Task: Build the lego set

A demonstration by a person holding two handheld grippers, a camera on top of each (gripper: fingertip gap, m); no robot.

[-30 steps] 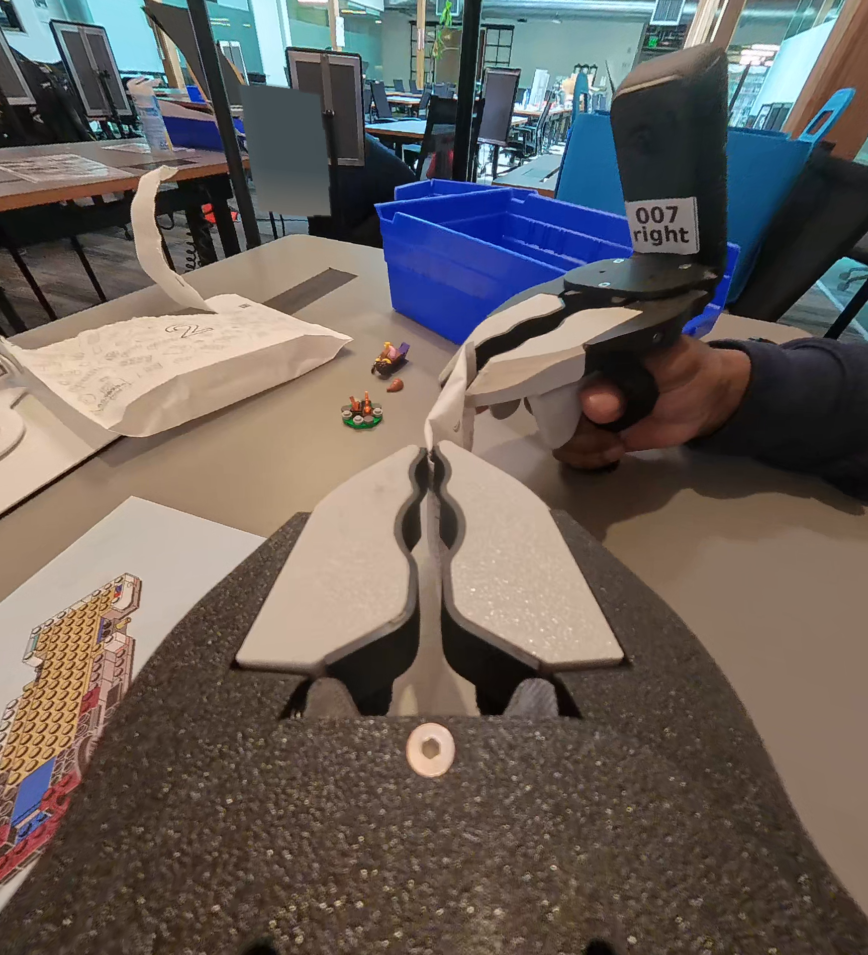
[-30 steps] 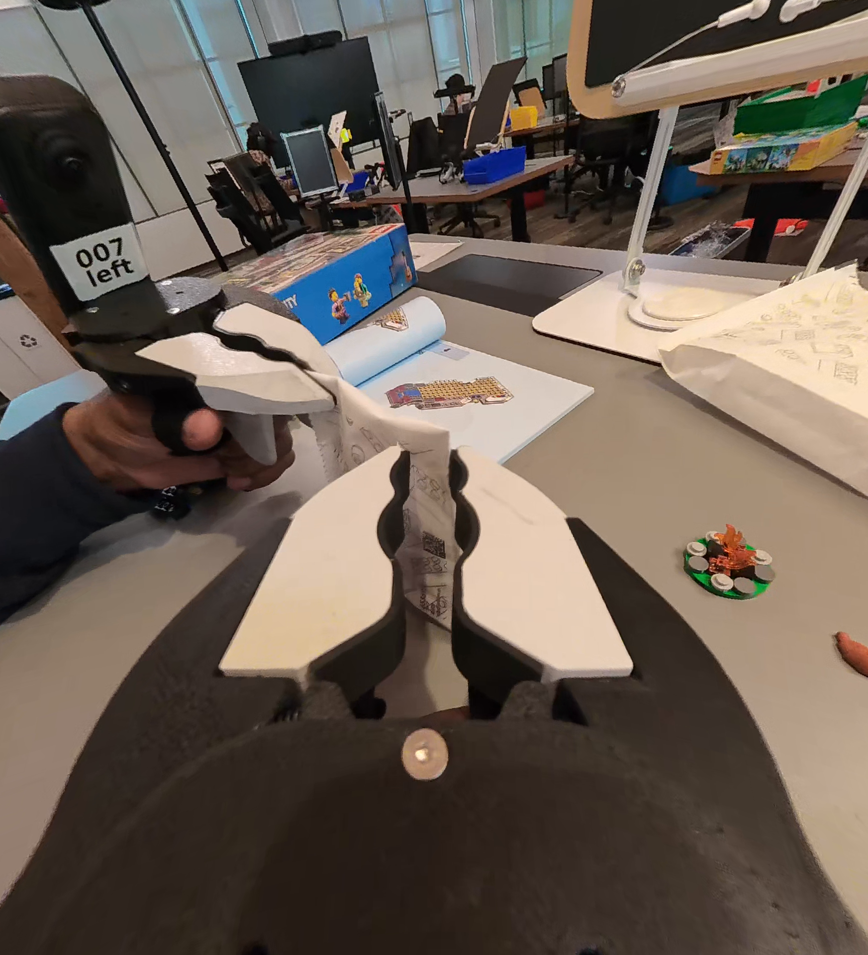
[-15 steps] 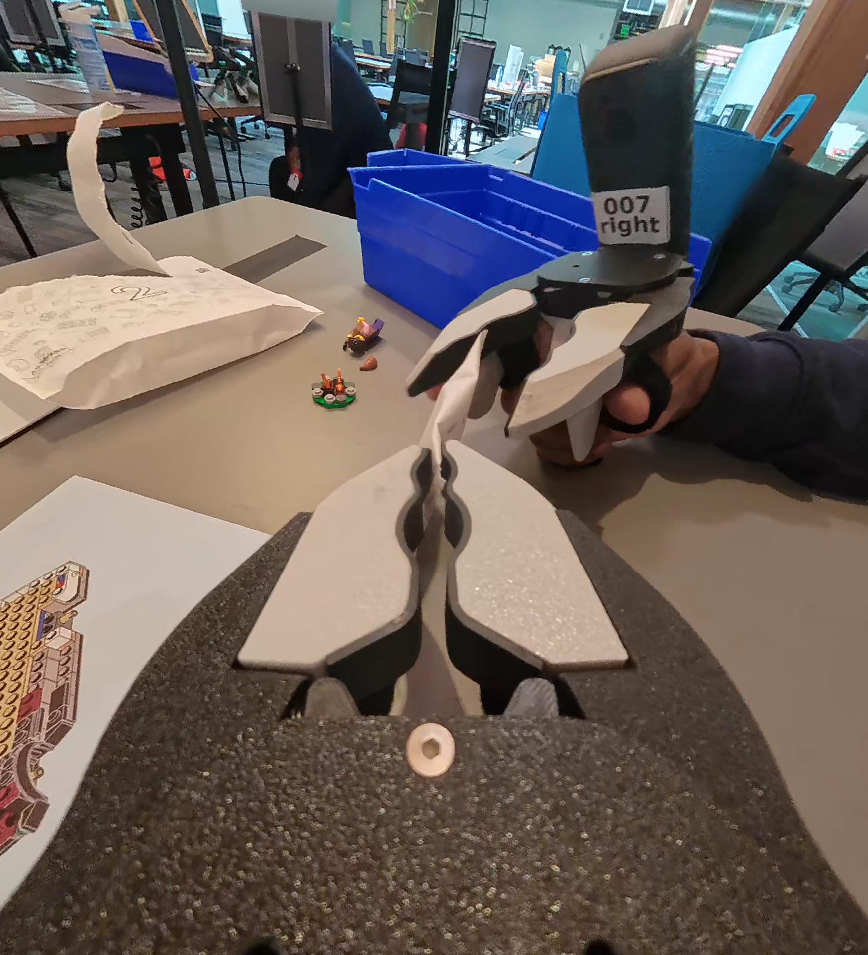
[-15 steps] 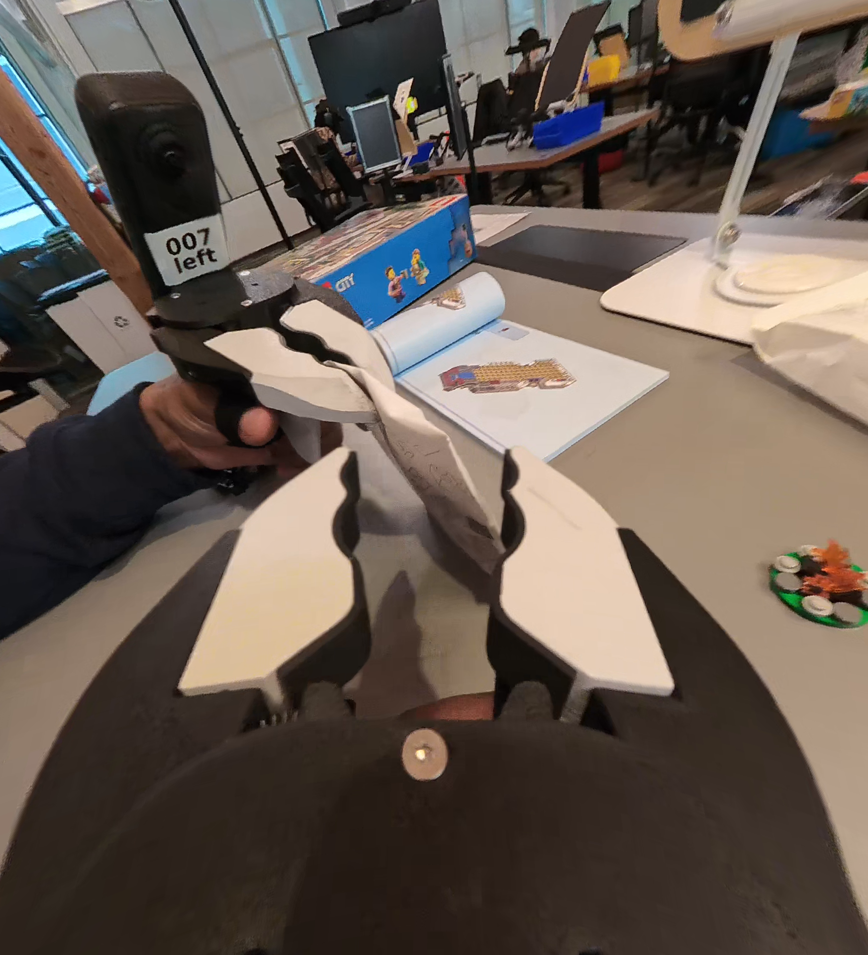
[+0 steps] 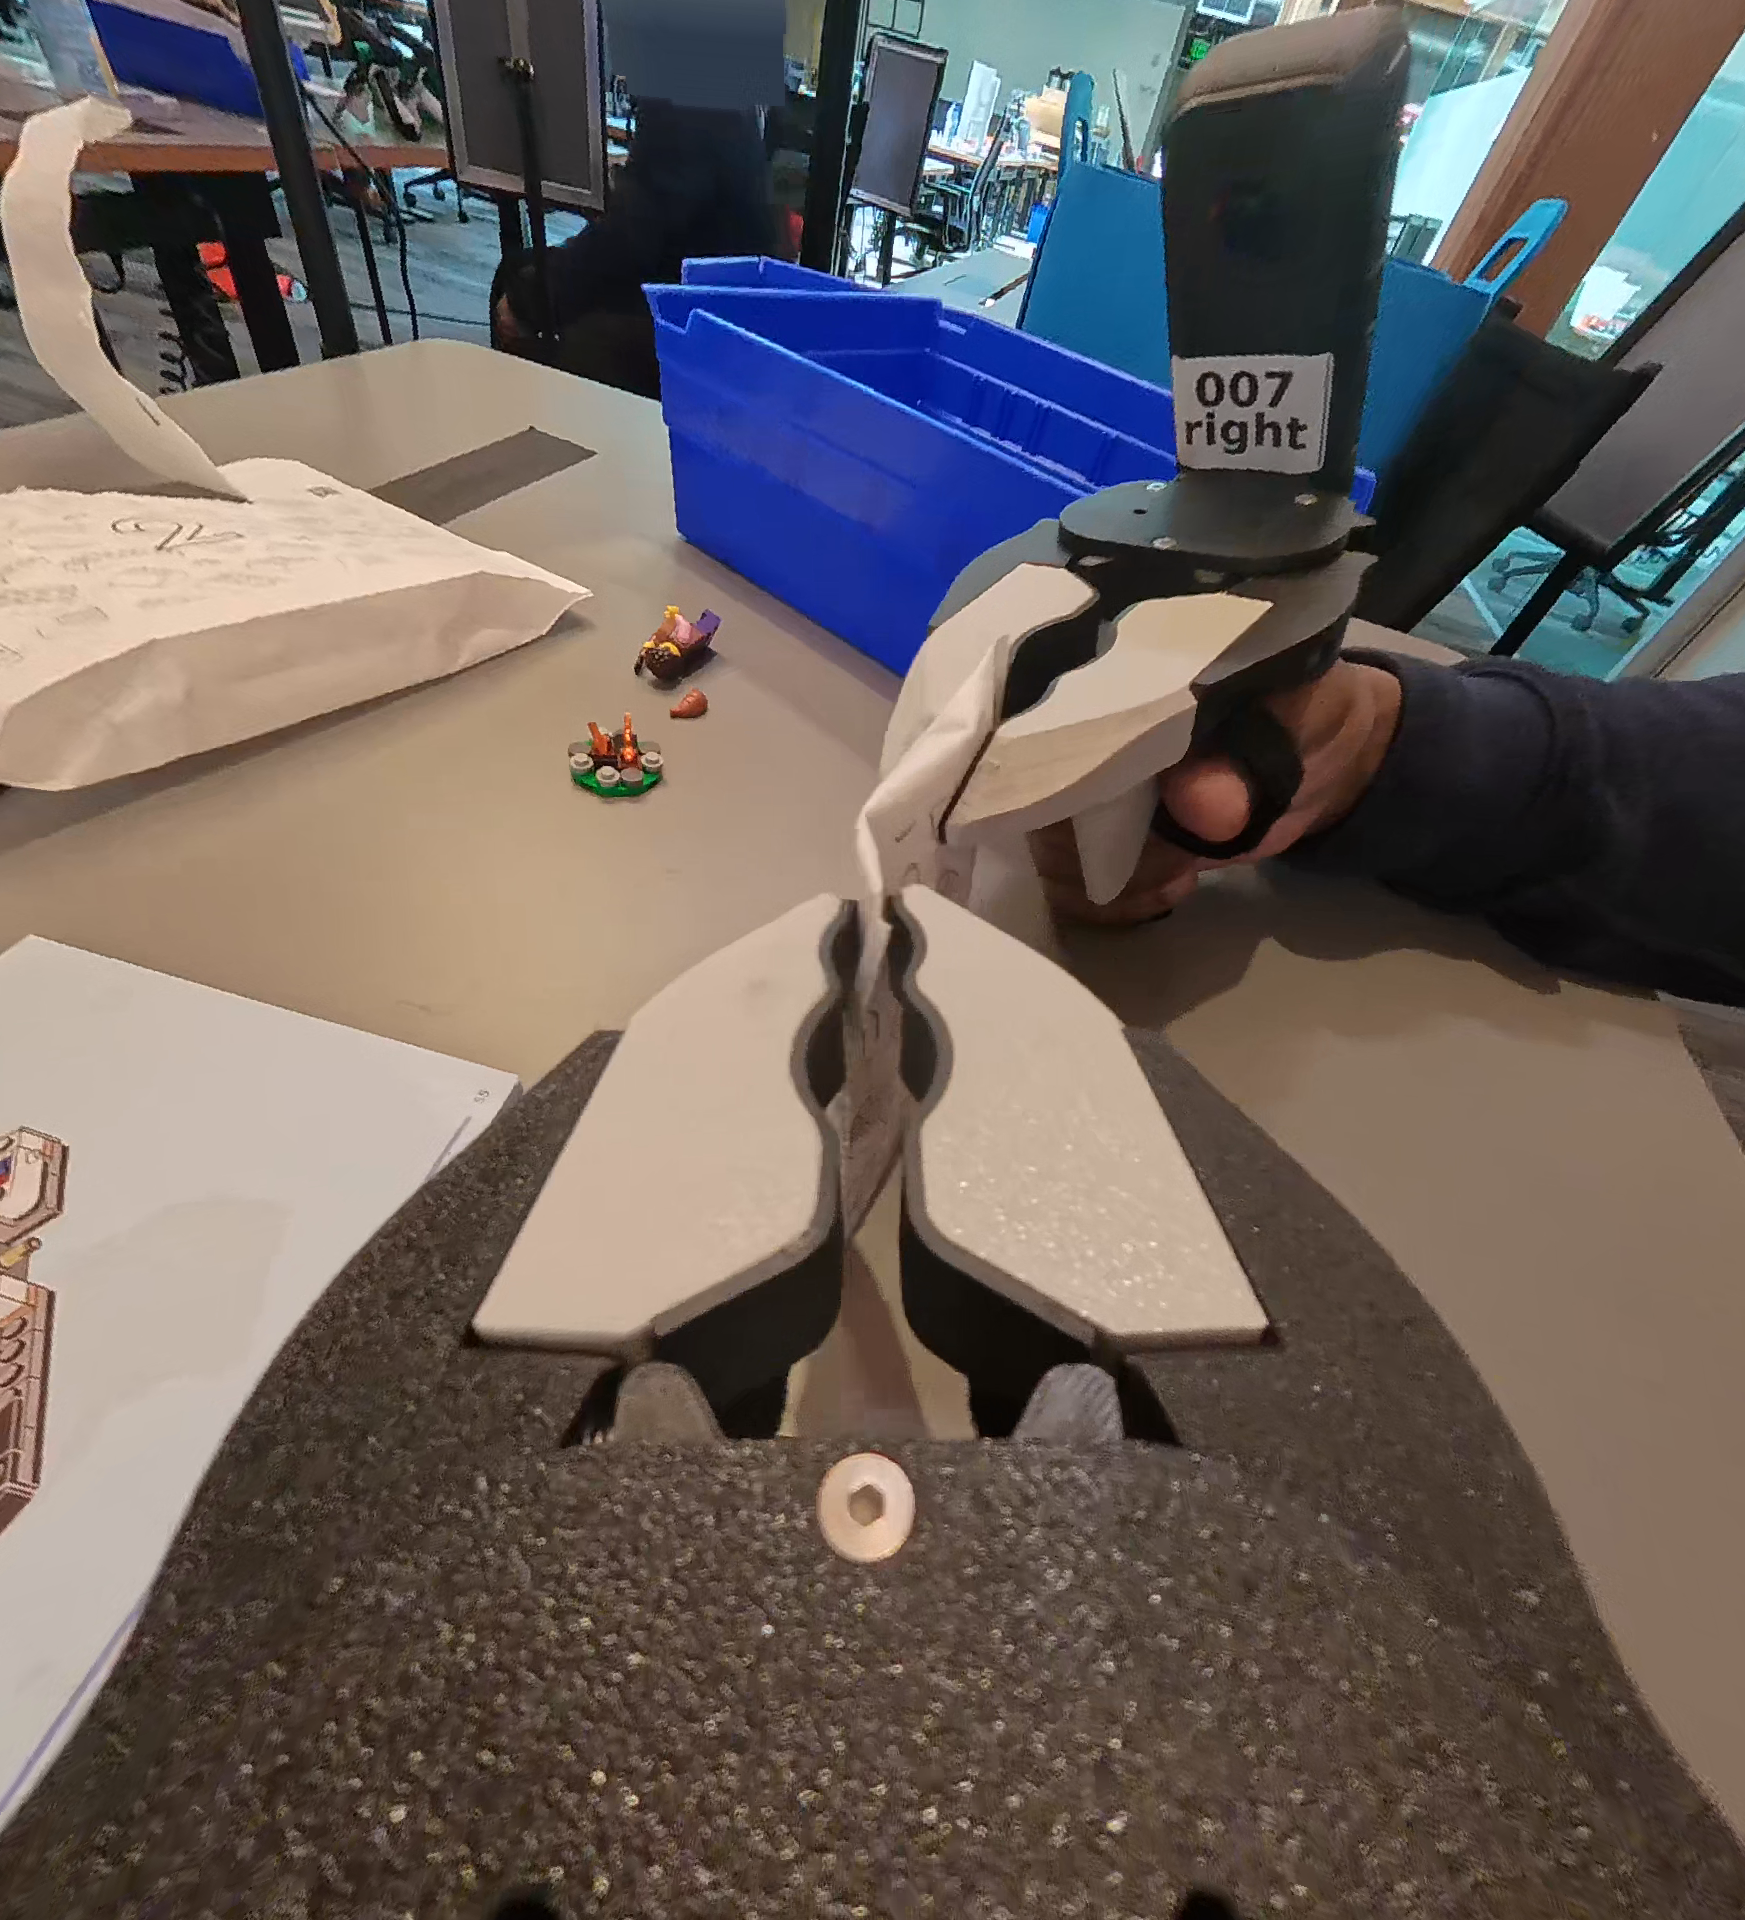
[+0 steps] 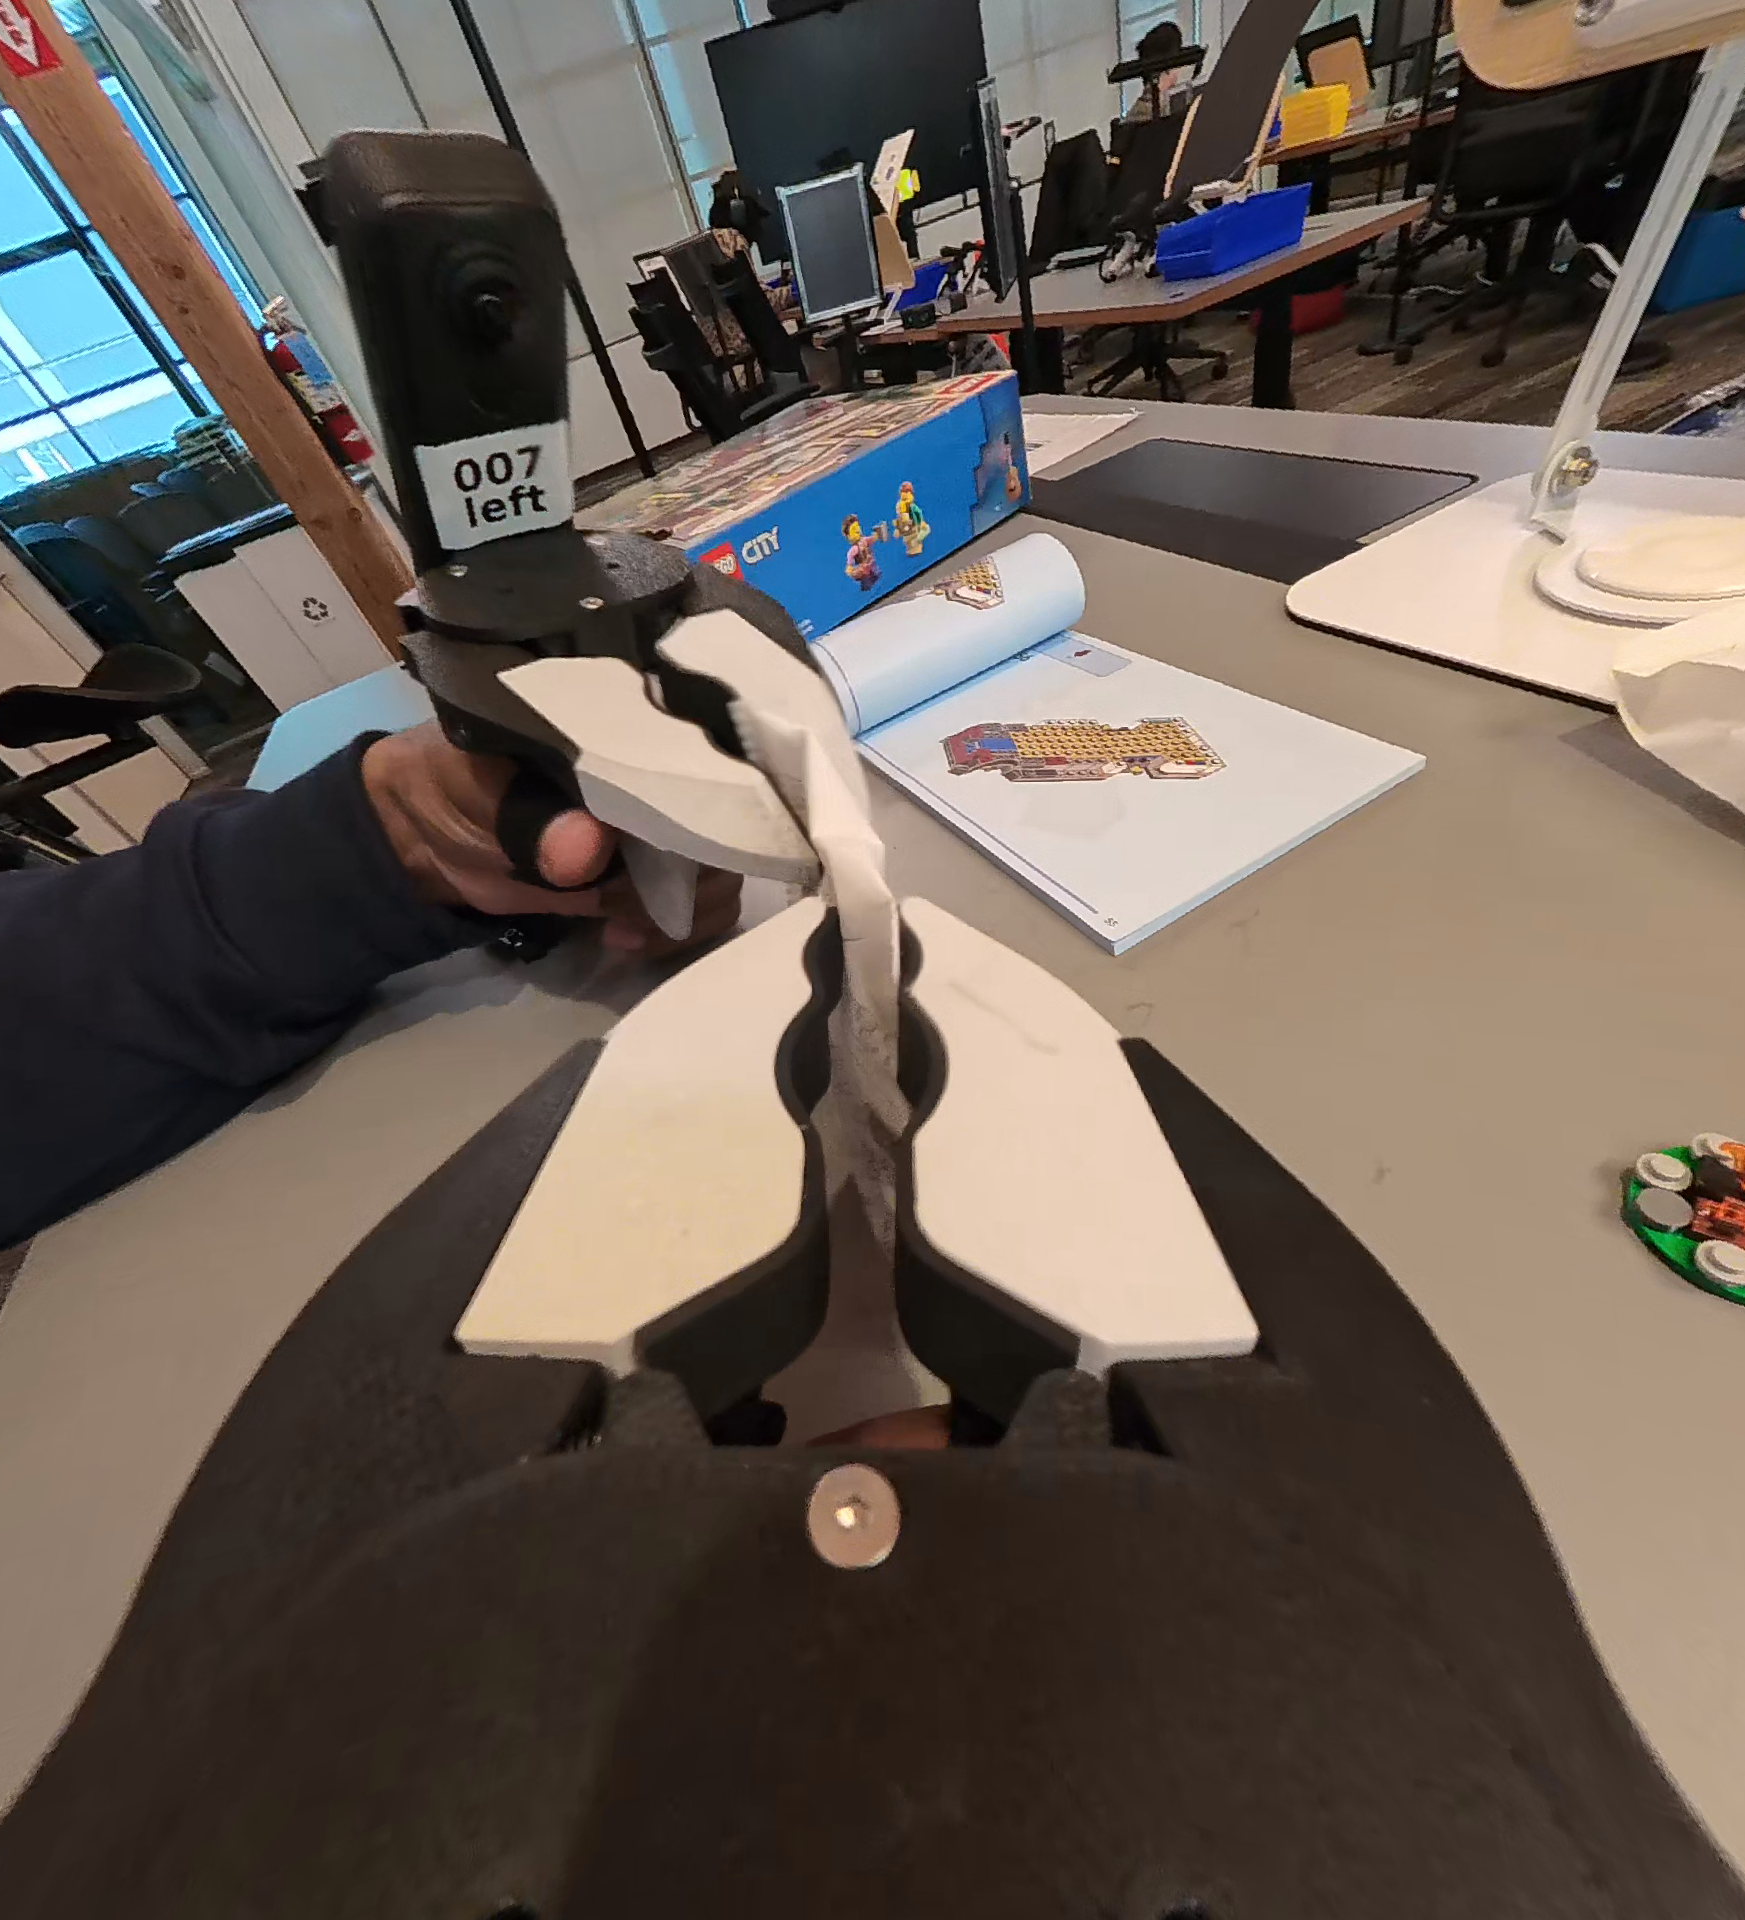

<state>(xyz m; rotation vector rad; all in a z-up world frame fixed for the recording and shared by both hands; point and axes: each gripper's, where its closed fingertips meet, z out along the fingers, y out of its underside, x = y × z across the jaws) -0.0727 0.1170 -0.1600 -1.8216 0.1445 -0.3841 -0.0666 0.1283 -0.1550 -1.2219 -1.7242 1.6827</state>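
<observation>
A small white printed paper bag (image 5: 925, 727) hangs above the grey table (image 5: 380, 883), stretched between my two grippers. My left gripper (image 5: 873, 906) is shut on one end of it, and the paper runs down between its pads. My right gripper (image 6: 863, 912) is shut on the other end, with the paper pinched at its fingertips. In the left wrist view the right gripper (image 5: 951, 821) shows close ahead, shut on the bag, with a hand on its handle. In the right wrist view the left gripper (image 6: 806, 862) meets the same bag (image 6: 847, 831).
A larger white paper bag (image 5: 172, 613) lies at the left, with a blue bin (image 5: 847, 447) behind. A small campfire build (image 5: 616, 764), a brown build (image 5: 676, 649) and an orange piece (image 5: 689, 707) sit on the table. An open instruction booklet (image 6: 1107, 769), a toy box (image 6: 847, 499) and a lamp base (image 6: 1574, 561) stand nearby. Only a small space, under 4 cm, lies between the two pairs of fingers. The small campfire build (image 5: 616, 764) is about 15 cm from both grippers' fingertips. My right wrist view (image 6: 1698, 1201) looks at it from another angle.
My right gripper opened wide around the small bag half a second ago and has shut on it again. My left gripper kept its hold throughout.
</observation>
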